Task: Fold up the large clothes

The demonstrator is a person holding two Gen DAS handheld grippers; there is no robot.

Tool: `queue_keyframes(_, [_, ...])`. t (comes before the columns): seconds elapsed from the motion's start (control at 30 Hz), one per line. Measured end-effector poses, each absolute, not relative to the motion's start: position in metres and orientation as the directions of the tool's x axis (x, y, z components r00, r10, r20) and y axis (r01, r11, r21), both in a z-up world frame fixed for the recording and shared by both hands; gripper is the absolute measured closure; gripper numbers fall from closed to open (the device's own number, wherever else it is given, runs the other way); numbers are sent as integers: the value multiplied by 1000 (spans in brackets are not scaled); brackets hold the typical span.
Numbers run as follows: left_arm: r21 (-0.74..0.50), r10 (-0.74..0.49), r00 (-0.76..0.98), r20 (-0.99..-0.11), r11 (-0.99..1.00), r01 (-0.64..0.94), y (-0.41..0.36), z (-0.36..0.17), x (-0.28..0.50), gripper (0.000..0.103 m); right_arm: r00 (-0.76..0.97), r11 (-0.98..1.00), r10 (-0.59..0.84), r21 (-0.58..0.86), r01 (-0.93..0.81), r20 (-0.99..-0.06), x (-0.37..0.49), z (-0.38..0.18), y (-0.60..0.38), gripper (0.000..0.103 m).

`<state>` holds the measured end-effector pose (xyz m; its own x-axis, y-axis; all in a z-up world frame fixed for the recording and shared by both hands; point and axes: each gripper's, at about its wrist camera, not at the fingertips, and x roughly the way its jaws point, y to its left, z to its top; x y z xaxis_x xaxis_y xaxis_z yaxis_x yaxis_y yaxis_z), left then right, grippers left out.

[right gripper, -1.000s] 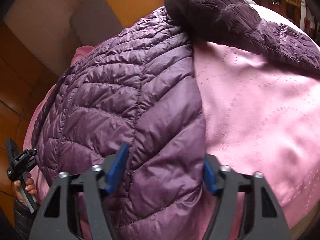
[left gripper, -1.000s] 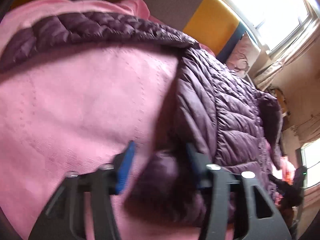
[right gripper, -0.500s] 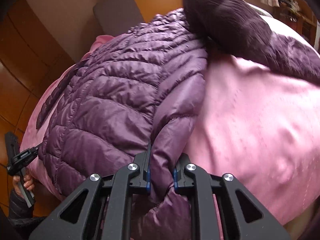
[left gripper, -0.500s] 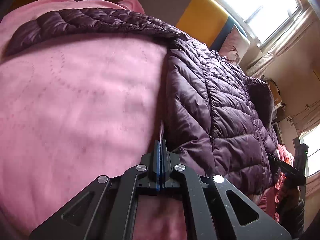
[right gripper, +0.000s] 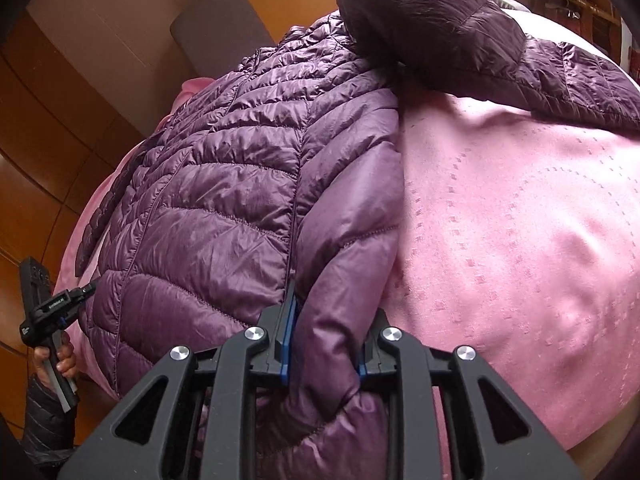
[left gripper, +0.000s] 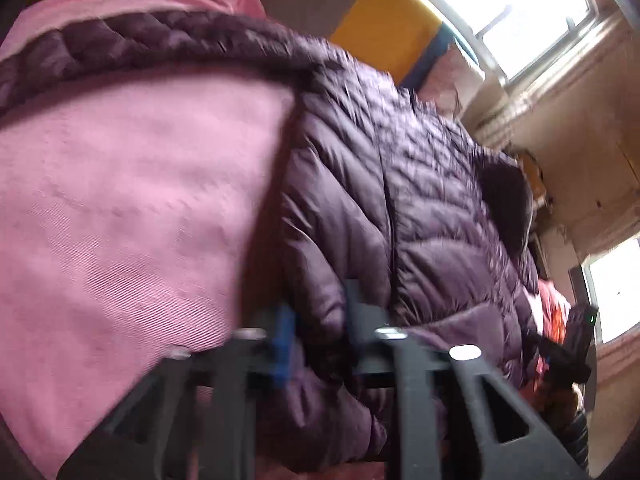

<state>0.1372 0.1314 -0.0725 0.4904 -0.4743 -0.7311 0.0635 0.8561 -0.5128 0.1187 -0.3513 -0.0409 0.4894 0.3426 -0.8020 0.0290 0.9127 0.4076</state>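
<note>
Right wrist view: right tool point(right gripper: 324, 340) is clamped on the purple jacket point(right gripper: 224, 200) hem; left tool point(left gripper: 316, 336), blurred, seemingly pinches it too, both jaws just eased wider; no readable label.

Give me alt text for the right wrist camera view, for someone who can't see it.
The right claw pinches the near hem of a purple quilted puffer jacket spread on a pink bedspread. One sleeve lies folded across the top.
</note>
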Motion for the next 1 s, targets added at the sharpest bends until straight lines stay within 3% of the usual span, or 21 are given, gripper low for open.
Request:
queue_keyframes(0.1, [-489, -447, 535, -716, 869, 73, 132, -66, 120, 99, 483, 923, 339, 384, -7, -807, 125, -40, -340, 85])
queue_keyframes(0.47, [-457, -365, 543, -756, 889, -40, 142, -70, 32, 102, 423, 925, 376, 364, -113, -825, 83, -44, -345, 88])
queue_keyframes(0.6, [-378, -327, 490, -808, 926, -6, 122, -66, 27, 102, 400, 933, 358, 336, -125, -844, 68, -47, -350, 88])
queue_keyframes(0.63, [-357, -318, 480, -818, 934, 10, 118, -63, 27, 102, 402, 933, 359, 340, -120, -842, 70, -45, -353, 87])
queue_keyframes(0.7, [-332, -298, 486, -822, 943, 17, 114, -55, 28, 101, 426, 931, 358, 354, -93, -831, 71, -39, -365, 72])
queue_keyframes(0.77, [-330, -288, 504, -814, 944, 7, 115, -44, 36, 90, 498, 914, 366, 404, -34, -786, 72, -26, -386, 51])
queue_keyframes(0.83, [-320, -261, 561, -786, 947, -8, 122, -27, 40, 58, 577, 898, 331, 437, 50, -747, 73, -15, -416, 42])
queue_keyframes(0.9, [-310, -245, 617, -748, 951, 1, 117, -13, 48, 42, 641, 860, 291, 488, 151, -711, 78, -10, -454, 40])
queue_keyframes(1.0, [-294, -241, 646, -724, 955, 27, 108, -5, 66, 42, 706, 768, 181, 547, 333, -685, 90, -13, -516, 42])
